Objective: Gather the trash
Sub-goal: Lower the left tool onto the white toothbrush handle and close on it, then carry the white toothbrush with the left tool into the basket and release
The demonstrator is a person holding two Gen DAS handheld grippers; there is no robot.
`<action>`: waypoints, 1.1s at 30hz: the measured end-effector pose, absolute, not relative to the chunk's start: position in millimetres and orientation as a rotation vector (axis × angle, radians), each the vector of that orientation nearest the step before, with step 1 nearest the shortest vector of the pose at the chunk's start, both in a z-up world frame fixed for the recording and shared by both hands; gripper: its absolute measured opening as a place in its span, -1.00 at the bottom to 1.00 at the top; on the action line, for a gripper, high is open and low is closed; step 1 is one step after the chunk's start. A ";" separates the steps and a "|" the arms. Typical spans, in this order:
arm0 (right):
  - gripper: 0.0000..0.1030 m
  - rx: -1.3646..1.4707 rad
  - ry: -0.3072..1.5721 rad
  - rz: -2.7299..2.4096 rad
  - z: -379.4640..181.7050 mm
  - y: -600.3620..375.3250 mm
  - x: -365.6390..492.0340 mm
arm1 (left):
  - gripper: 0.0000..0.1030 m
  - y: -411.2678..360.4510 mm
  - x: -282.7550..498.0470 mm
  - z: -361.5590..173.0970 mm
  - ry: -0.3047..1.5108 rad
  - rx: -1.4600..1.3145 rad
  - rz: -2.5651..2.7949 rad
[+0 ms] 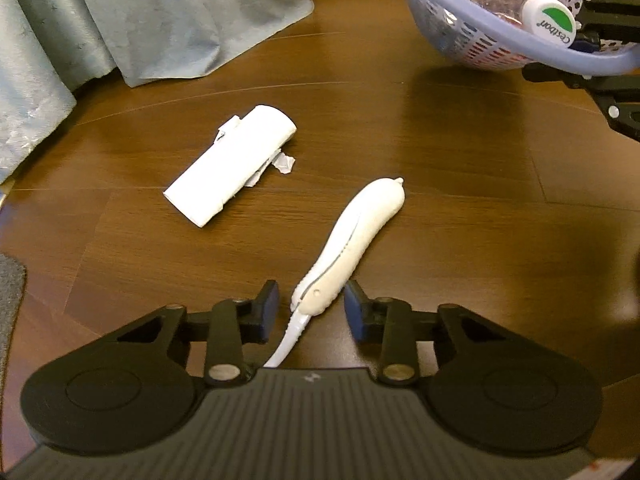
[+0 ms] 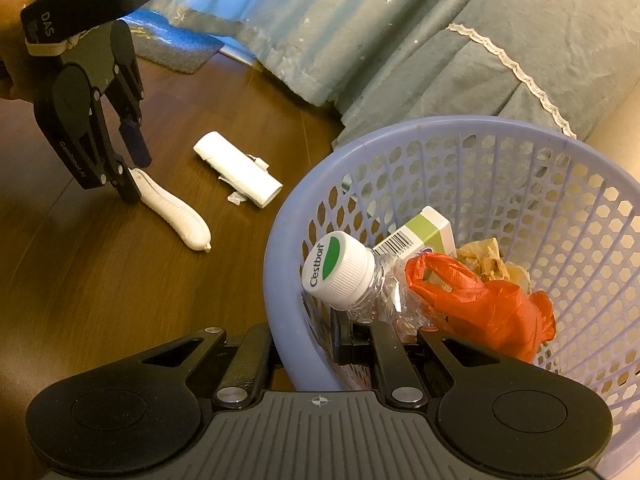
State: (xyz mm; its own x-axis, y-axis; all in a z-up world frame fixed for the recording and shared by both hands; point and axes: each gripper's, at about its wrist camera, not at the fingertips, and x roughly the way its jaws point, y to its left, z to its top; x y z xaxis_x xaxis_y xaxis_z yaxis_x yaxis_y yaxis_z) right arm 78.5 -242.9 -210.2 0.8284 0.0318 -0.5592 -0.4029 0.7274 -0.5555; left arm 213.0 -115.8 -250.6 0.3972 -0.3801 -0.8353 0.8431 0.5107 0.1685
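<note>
The white handle's (image 1: 352,240) near end passes under the left hand-held gripper (image 1: 311,306) body and is lost there. The basket (image 2: 280,248) is cut by the right wrist view's lower right edge, and its near wall hides the right hand-held gripper (image 2: 308,344) pads. The bottle's (image 2: 376,280) body disappears under the orange bag (image 2: 492,308). The carton's (image 2: 424,232) print is too small to read.

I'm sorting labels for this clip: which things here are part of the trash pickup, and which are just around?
Part of the job:
- white peel, between the left claw pads
- paper roll on the floor
- basket, gripped at its rim by the right claw
- bottle, box, red bag already inside

Just around:
- blue curtain
- grey mat
</note>
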 end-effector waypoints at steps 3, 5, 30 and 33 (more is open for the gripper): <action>-0.86 -0.723 0.553 0.253 -210.1 -243.0 78.4 | -0.62 -115.6 211.9 -249.6 0.852 0.659 -0.859; -0.86 -0.720 0.552 0.253 -209.7 -243.9 78.3 | -0.69 -113.8 210.4 -247.6 0.878 0.654 -0.854; -0.86 -0.719 0.551 0.255 -209.2 -244.0 77.7 | -0.71 -115.6 204.5 -243.7 0.918 0.631 -0.842; -0.86 -0.715 0.550 0.252 -208.9 -243.9 77.7 | -0.71 -109.9 198.7 -234.0 0.908 0.634 -0.838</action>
State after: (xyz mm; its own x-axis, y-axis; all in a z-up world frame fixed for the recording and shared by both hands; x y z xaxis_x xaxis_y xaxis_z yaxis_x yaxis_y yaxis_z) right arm 77.7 -243.9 -208.9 0.8298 0.0342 -0.5570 -0.3997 0.7330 -0.5504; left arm 198.7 -109.9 -234.0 0.3514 -0.3490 -0.8687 0.8378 0.5314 0.1254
